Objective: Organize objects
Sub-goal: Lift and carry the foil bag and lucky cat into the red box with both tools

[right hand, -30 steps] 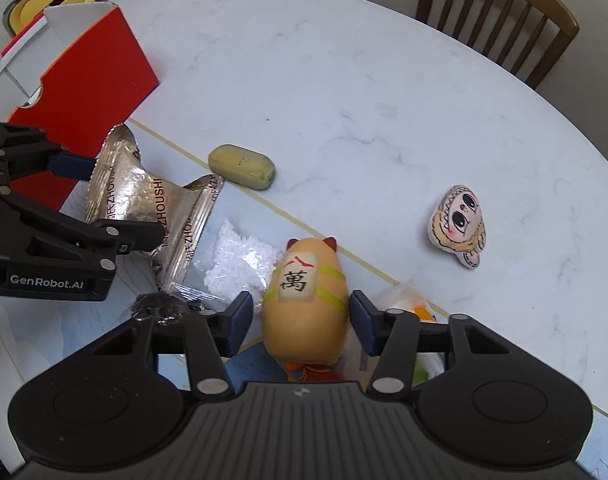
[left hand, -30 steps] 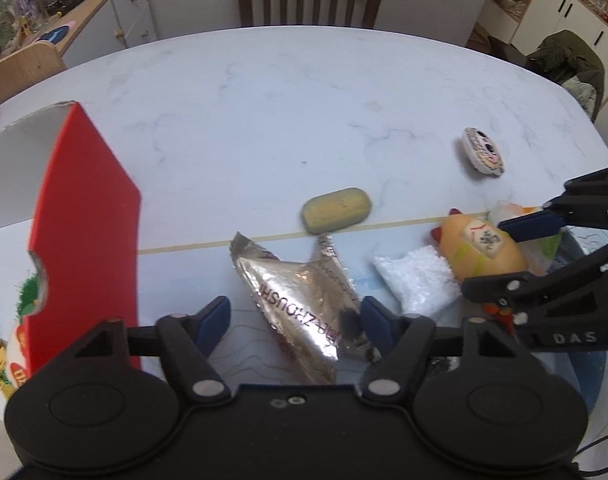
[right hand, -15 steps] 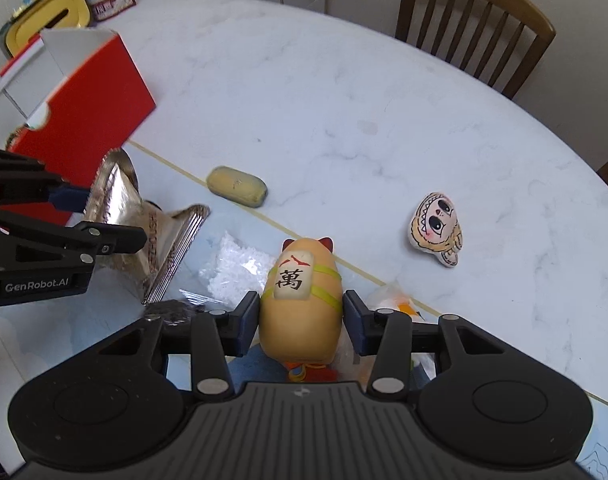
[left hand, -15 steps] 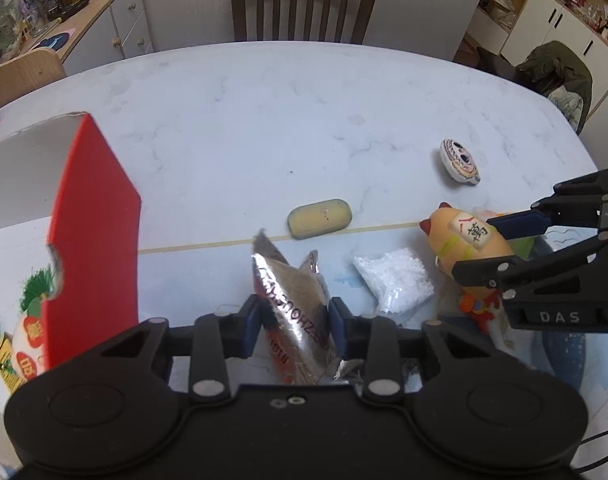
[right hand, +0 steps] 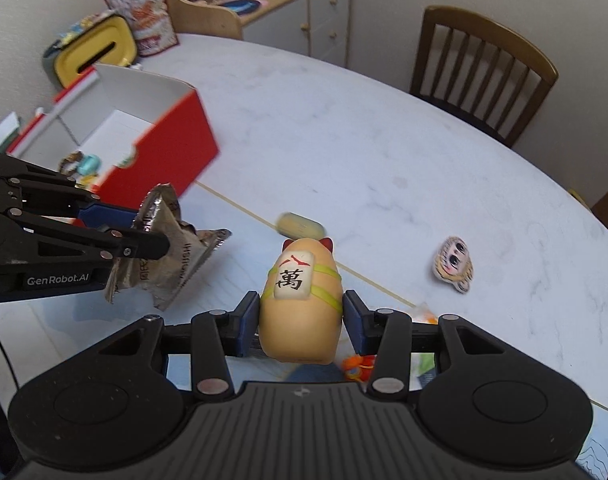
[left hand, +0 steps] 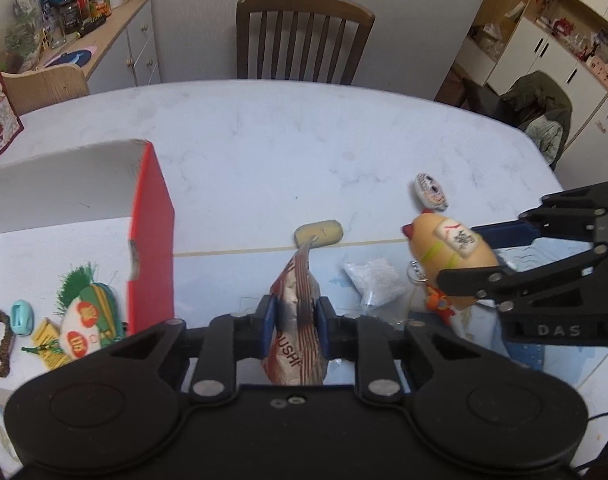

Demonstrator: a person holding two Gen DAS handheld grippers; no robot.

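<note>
My left gripper (left hand: pixel 296 322) is shut on a crumpled silver foil packet (left hand: pixel 298 320), lifted off the table; the packet (right hand: pixel 164 256) also shows in the right wrist view, hanging from the left gripper (right hand: pixel 144 232). My right gripper (right hand: pixel 302 318) is shut on an orange cat-shaped toy (right hand: pixel 302 300) with a white tile on its back, raised above the table; the toy (left hand: pixel 449 254) appears at right in the left wrist view. An open red box (left hand: pixel 152 232) with white inside stands at left, holding several small trinkets (left hand: pixel 84 320).
On the white oval table (left hand: pixel 284 136) lie a yellow oblong bar (left hand: pixel 319 233), a small bag of white granules (left hand: pixel 377 280) and a face-shaped charm (right hand: pixel 452 264). A wooden chair (left hand: pixel 304 36) stands at the far edge. A yellow container (right hand: pixel 92 52) and snack bag (right hand: pixel 144 8) sit beyond the box.
Both grippers went from open around their objects to shut on them, then lifted. The foil packet and the cat toy have risen off the table.
</note>
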